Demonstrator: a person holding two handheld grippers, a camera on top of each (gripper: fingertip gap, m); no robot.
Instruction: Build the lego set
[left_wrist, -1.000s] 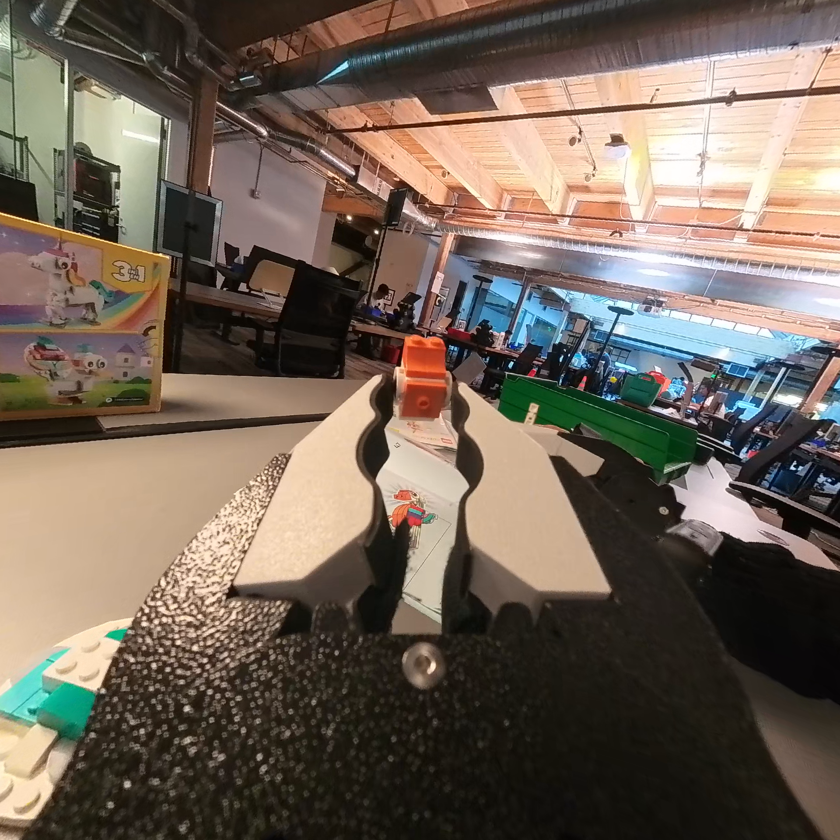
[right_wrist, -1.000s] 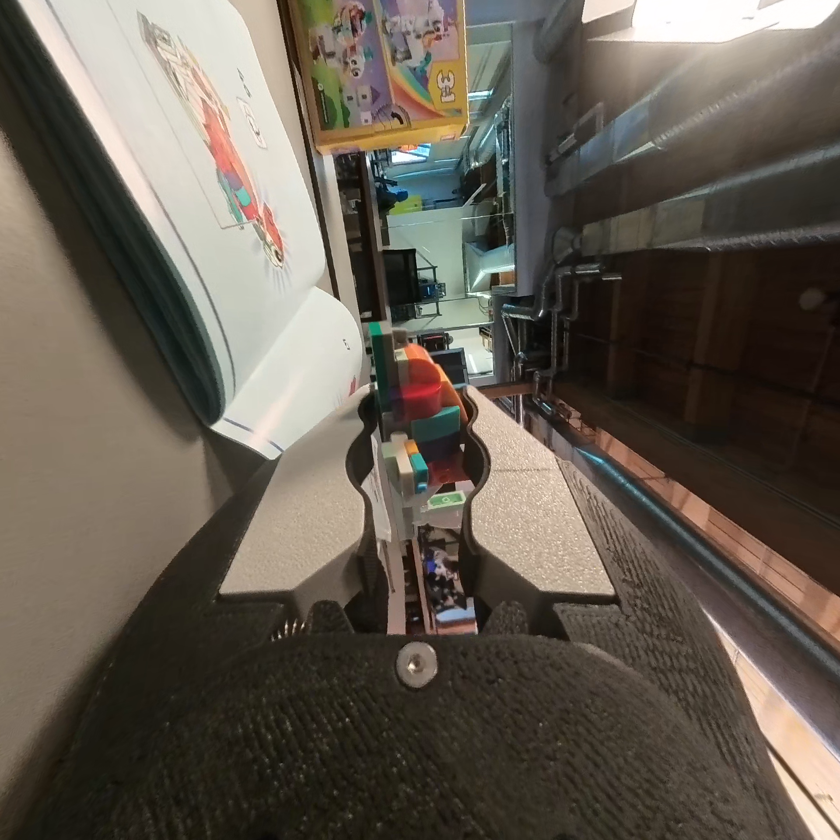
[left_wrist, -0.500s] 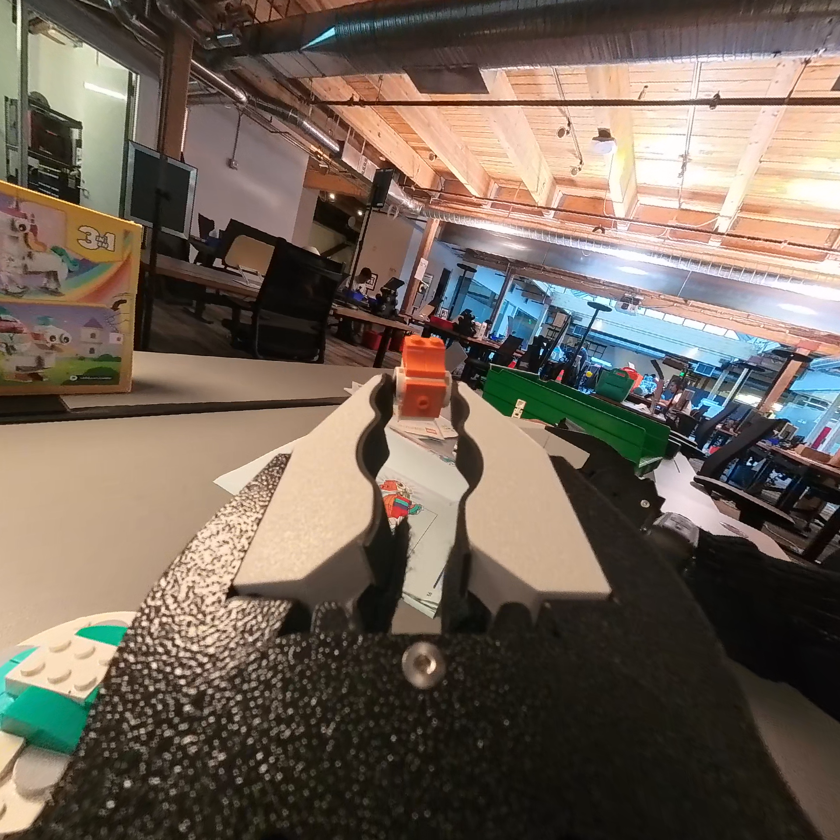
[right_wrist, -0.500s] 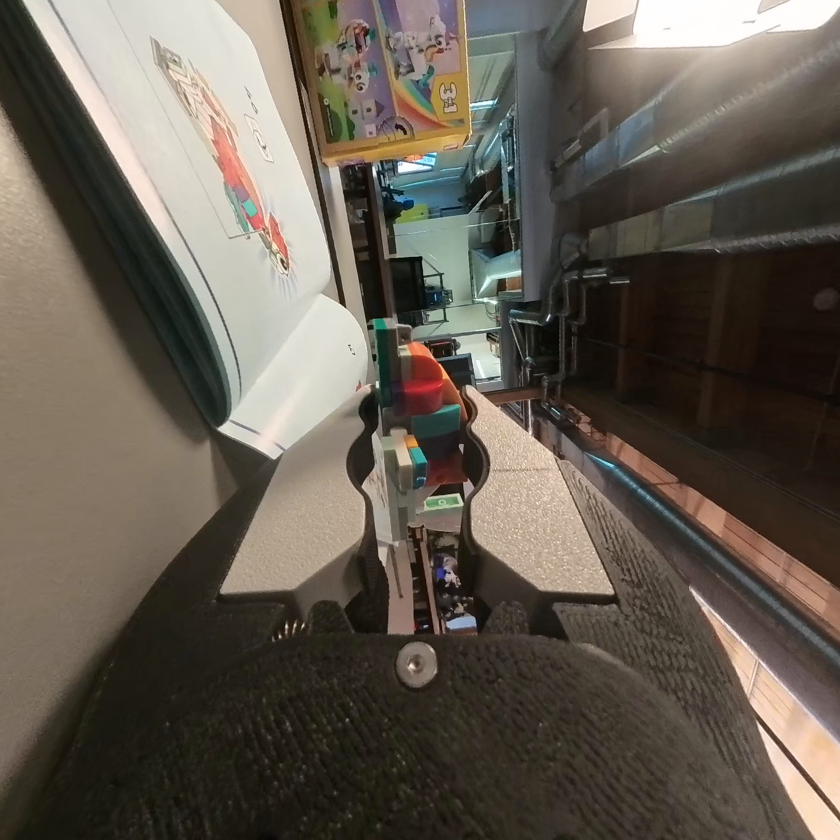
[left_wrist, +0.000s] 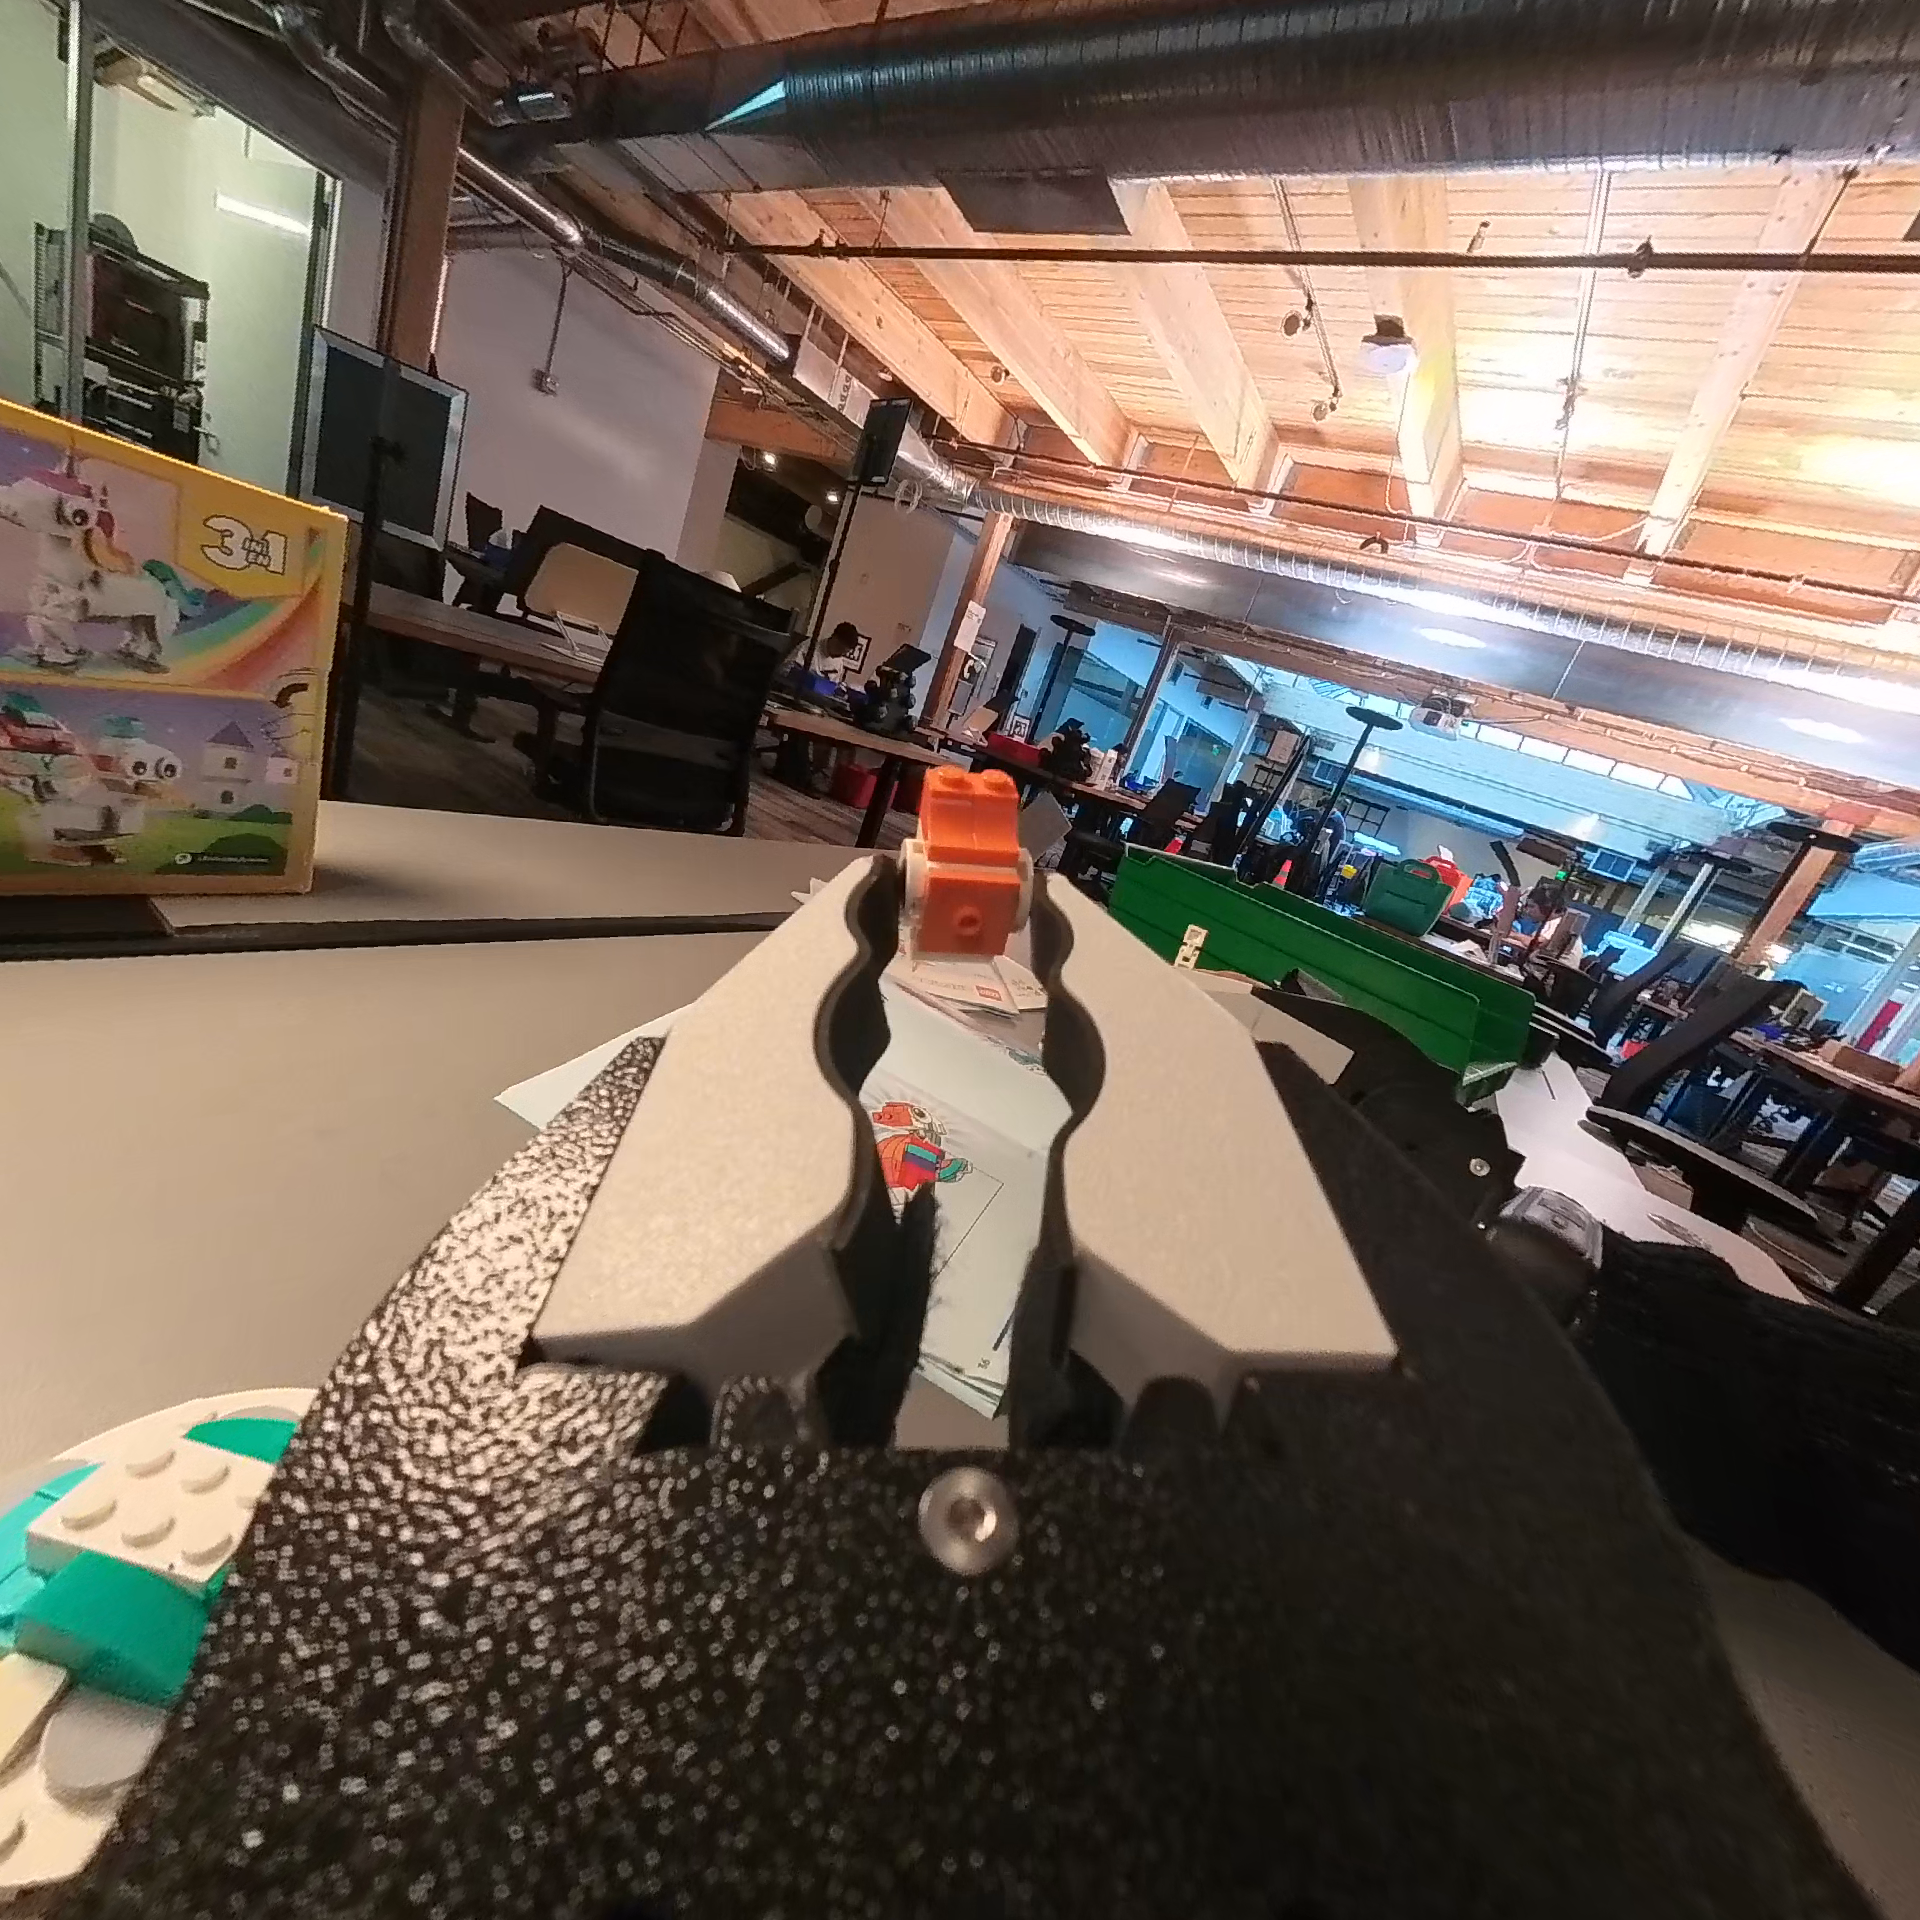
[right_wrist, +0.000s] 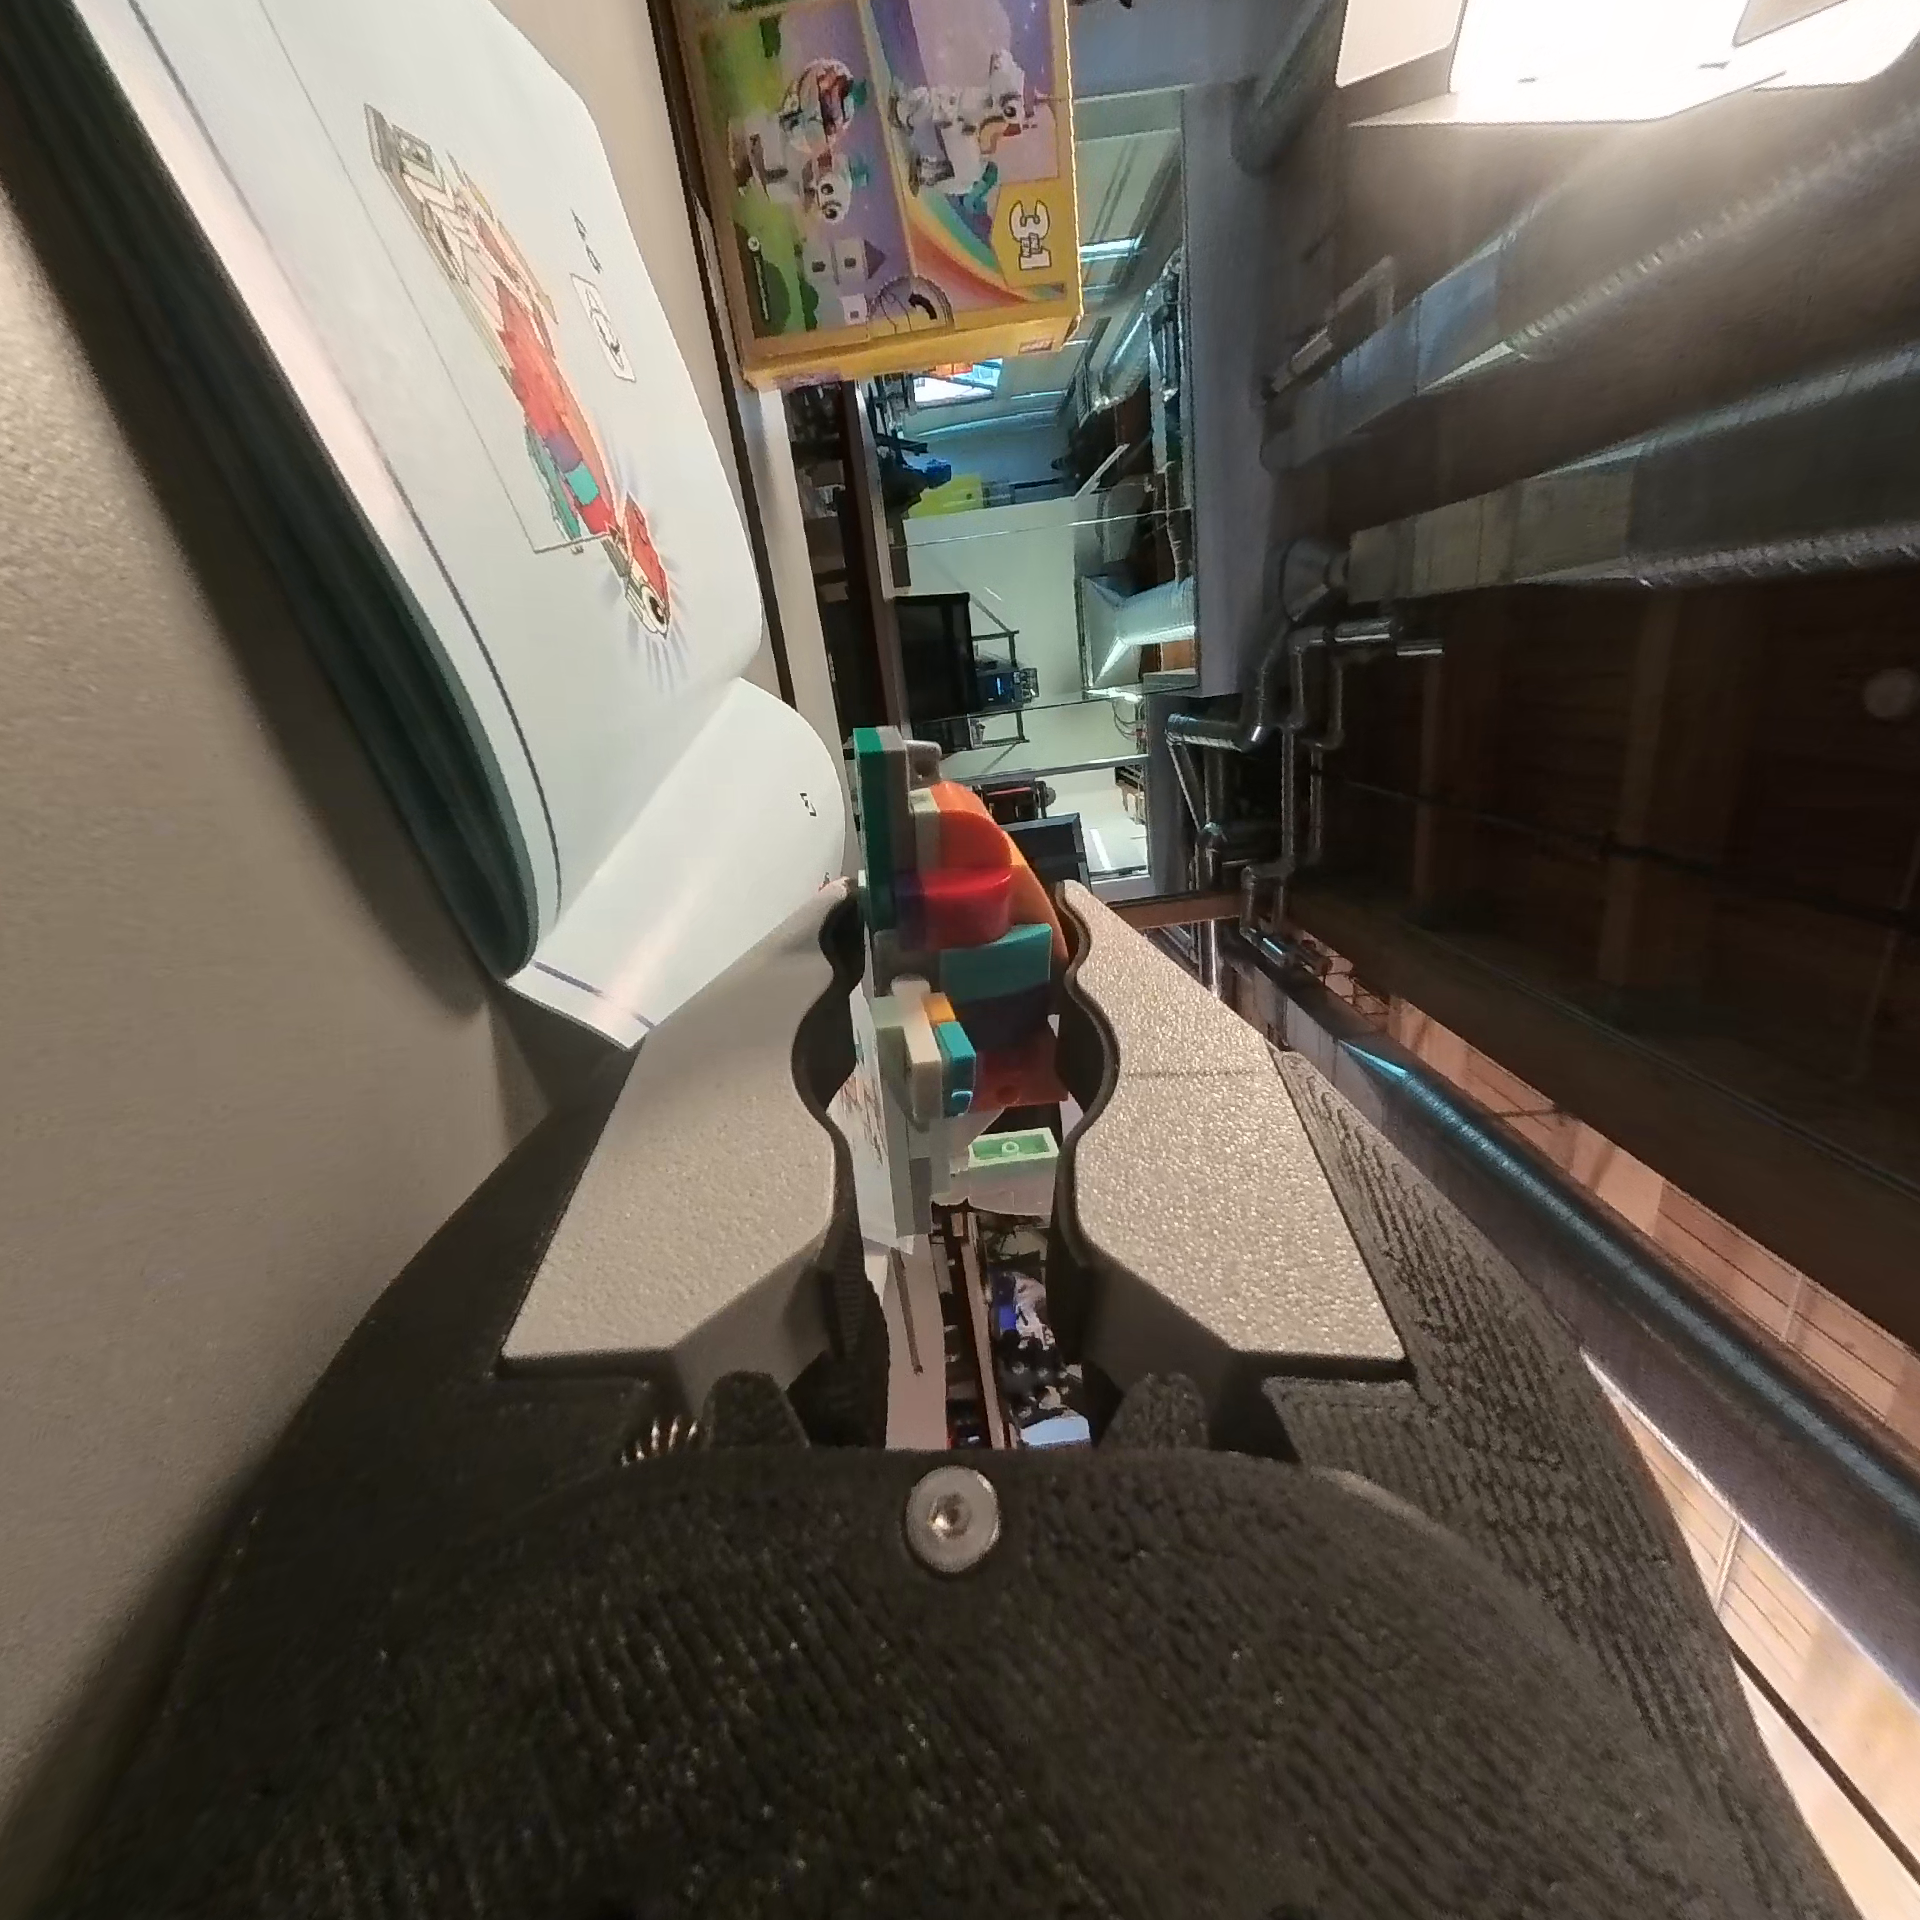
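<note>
My left gripper (left_wrist: 966, 904) is shut on a small orange brick piece (left_wrist: 966, 868) with white side parts, held at the fingertips above the grey table (left_wrist: 260, 1143). My right gripper (right_wrist: 961, 935) is rolled on its side and shut on a multicoloured lego build (right_wrist: 956, 935) of teal, orange, red and purple bricks. The open instruction booklet lies under the left gripper (left_wrist: 935, 1143) and beside the right gripper (right_wrist: 468, 468). The other gripper's black body (left_wrist: 1714, 1351) shows at the right of the left wrist view.
The yellow lego box stands at the back of the table (left_wrist: 156, 675) (right_wrist: 894, 177). A white round plate (left_wrist: 31, 1745) with loose teal and white bricks (left_wrist: 135, 1527) sits at the lower left. A green bin (left_wrist: 1320, 956) stands beyond the table's right side. One gripper's finger ends stand about 20 centimetres off the other's.
The left gripper has drifted slightly, so the box shifts in its view. The right wrist view has moved a little closer to the booklet and box. Both grips are unchanged.
</note>
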